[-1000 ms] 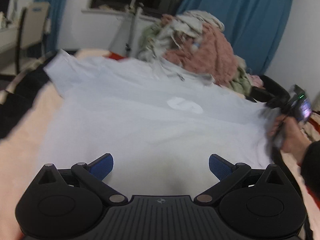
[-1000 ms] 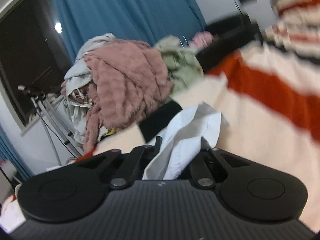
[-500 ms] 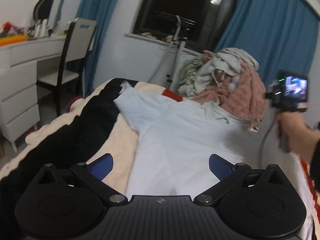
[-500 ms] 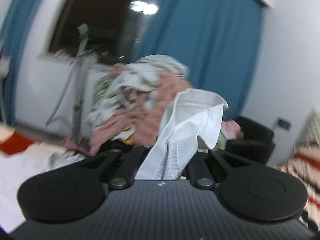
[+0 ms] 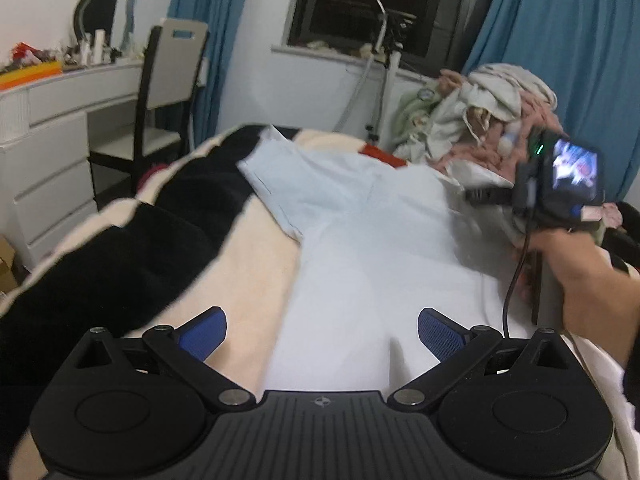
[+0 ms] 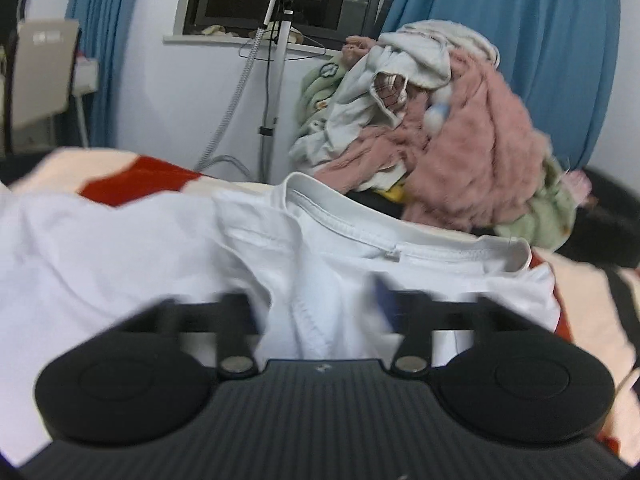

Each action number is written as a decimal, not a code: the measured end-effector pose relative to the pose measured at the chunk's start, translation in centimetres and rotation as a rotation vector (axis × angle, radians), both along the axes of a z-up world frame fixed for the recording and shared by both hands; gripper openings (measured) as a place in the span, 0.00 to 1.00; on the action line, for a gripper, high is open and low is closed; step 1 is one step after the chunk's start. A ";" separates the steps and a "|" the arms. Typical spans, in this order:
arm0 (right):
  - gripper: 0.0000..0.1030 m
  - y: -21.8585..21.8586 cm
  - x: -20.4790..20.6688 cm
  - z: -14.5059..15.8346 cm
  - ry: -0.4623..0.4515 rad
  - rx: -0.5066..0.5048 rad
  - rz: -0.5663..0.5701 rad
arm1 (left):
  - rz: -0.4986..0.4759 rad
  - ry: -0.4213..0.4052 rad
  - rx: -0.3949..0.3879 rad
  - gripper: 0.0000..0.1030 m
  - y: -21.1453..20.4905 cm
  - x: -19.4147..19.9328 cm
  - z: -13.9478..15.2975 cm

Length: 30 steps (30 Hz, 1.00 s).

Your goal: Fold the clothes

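One white cotton T-shirt (image 5: pixel 360 240) is lying spread on the bed's cream, black and red striped blanket (image 5: pixel 256 264); two hand-held grippers are showing; the left hand-held gripper (image 5: pixel 322 334) is hovering with jaws wide apart over the hem; the right hand-held gripper (image 6: pixel 320 308) has just been opening, a fold of shirt lying loose between its fingers, near the collar; one heap of pink and pale clothes (image 6: pixel 432 120) is sitting beyond.
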State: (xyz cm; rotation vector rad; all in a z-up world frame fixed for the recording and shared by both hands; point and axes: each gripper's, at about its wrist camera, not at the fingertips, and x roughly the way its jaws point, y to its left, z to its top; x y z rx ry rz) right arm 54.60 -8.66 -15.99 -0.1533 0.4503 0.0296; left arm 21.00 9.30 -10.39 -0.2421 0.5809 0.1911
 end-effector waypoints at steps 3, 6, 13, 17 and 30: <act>0.86 -0.7 -2.3 2.0 -0.010 0.081 0.034 | -0.012 -0.022 0.034 1.00 -0.7 -0.3 0.2; 0.86 -2.2 -5.9 4.8 -0.030 0.168 0.050 | -0.021 -0.045 0.037 1.00 -0.9 -1.0 0.9; 0.86 -6.4 -19.1 10.2 -0.098 0.276 0.090 | -0.047 -0.091 0.003 1.00 -1.1 -3.3 3.2; 0.86 -9.0 -28.6 11.2 -0.121 0.321 0.103 | -0.088 -0.102 -0.020 0.99 -2.0 -5.8 4.4; 0.86 -18.7 -49.4 7.1 -0.142 0.479 -0.140 | -0.424 -0.061 -0.039 0.89 -10.8 -13.2 4.8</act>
